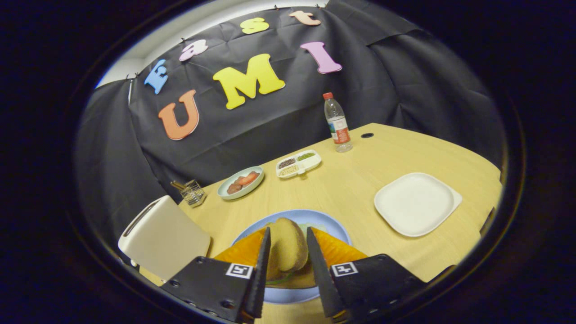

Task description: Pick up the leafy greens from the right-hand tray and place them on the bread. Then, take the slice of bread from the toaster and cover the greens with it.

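A tan bread slice [286, 252] stands upright on edge between my two fingers, and both press on its faces, so my gripper [288, 230] is shut on it. It hangs just over the blue plate [330, 227]. On the plate, under the held slice, lies another piece of bread [300, 280] with a thin strip of leafy greens [280, 281] showing at its edge. The white toaster [163, 237] sits to the left of my fingers, its slot showing as a dark line. To the right lies the white square tray [416, 203] with nothing on it.
Beyond the plate stand a pale bowl [225, 192] with tomato slices, a white divided dish [299, 164] of seeds and a small glass holder [193, 192]. A water bottle [337, 123] stands near the back wall, beside a cable hole [366, 135].
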A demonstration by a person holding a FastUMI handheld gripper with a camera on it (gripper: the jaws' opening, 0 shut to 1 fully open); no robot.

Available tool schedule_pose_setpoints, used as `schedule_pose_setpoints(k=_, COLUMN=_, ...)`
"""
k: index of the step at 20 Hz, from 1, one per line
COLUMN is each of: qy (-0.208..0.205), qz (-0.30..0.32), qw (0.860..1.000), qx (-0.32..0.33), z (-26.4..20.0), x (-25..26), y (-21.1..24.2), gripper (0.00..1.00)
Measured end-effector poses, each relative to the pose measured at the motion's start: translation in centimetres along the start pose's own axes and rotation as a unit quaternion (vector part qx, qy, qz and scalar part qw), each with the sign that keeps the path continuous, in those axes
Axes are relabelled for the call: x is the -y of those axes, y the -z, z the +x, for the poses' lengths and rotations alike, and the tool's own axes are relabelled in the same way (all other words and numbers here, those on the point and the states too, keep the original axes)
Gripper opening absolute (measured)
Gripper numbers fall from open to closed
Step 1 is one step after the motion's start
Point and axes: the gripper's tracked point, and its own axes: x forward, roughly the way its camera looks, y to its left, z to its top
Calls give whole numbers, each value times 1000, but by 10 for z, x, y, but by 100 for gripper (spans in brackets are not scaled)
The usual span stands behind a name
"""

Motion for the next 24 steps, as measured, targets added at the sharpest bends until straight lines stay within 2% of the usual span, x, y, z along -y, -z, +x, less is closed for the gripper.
schedule_pose_setpoints(k=4, qy=8, qz=-27, qw=999, qx=39, z=-16, x=7, y=-21, gripper=66)
schedule_pose_setpoints(k=5, qy=11, qz=-41, qw=998, qx=56, z=-24, x=7, y=-32, gripper=75)
schedule_pose_setpoints(k=6, qy=12, qz=-57, qw=995, qx=76, z=-33, x=6, y=-43, gripper=80)
schedule_pose_setpoints(k=10, qy=20, qz=-142, qw=974, qx=174, z=-88, x=-5, y=-103, gripper=95)
schedule_pose_setpoints(k=13, qy=23, qz=-197, qw=953, qx=228, z=-133, x=-18, y=-145, gripper=96)
schedule_pose_setpoints(k=15, qy=16, qz=-210, qw=944, qx=253, z=-162, x=-25, y=-165, gripper=95)
schedule_pose_setpoints(k=19, qy=7, qz=-180, qw=946, qx=270, z=-199, x=-21, y=-174, gripper=95)
schedule_pose_setpoints(k=24, qy=1, qz=-192, qw=944, qx=269, z=-204, x=-24, y=-155, gripper=95)
